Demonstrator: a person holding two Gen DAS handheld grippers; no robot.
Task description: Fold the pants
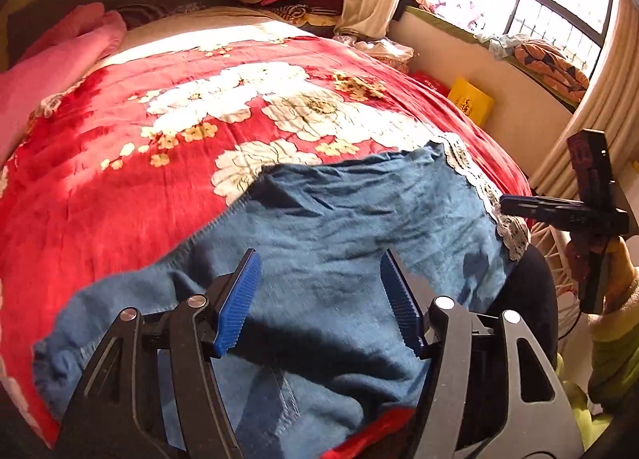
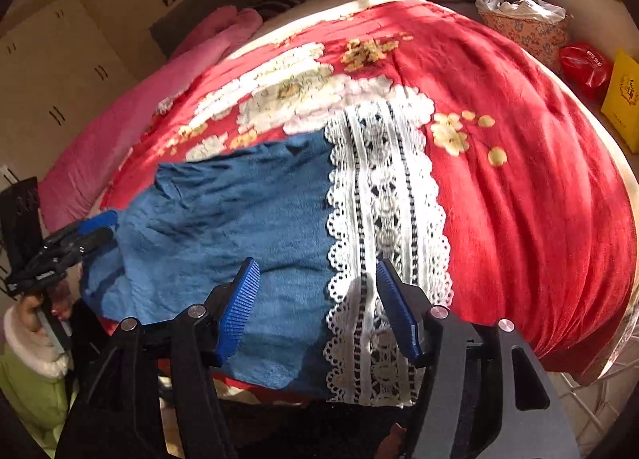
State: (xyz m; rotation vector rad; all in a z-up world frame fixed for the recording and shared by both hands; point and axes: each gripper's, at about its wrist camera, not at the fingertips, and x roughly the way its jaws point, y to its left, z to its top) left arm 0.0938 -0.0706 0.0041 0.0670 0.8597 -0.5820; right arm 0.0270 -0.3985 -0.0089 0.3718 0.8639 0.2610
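I hold my left claw (image 1: 319, 299) low over the blue pants (image 1: 327, 227), which lie spread and wrinkled on the red flowered blanket (image 1: 120, 179) covering the bed. Its two blue ribbed pads (image 1: 237, 307) stand wide apart with nothing between them, pointing forward across the cloth toward the head of the bed. From this side I see my right claw (image 1: 519, 205) reaching in from the right edge, its dark tip at the white lace hem (image 1: 491, 195) of the pants; whether it touches the lace I cannot tell.

My right claw (image 2: 317, 307) hangs over the near end of the pants (image 2: 239, 211), straddling the seam where blue cloth meets the broad lace band (image 2: 383, 187). Its fingers (image 2: 399, 307) are spread too, gripping nothing, and a small ridge of lace rises just inside the right pad. In this view my left claw (image 2: 96, 229) comes in from the left at the far blue edge of the pants, my hand (image 2: 32, 311) below it in a white-cuffed green sleeve (image 2: 28, 375).

A pink quilt (image 2: 167, 83) lies along the bed's far side, and a yellow bag (image 2: 623, 95) stands on the floor by the wall.
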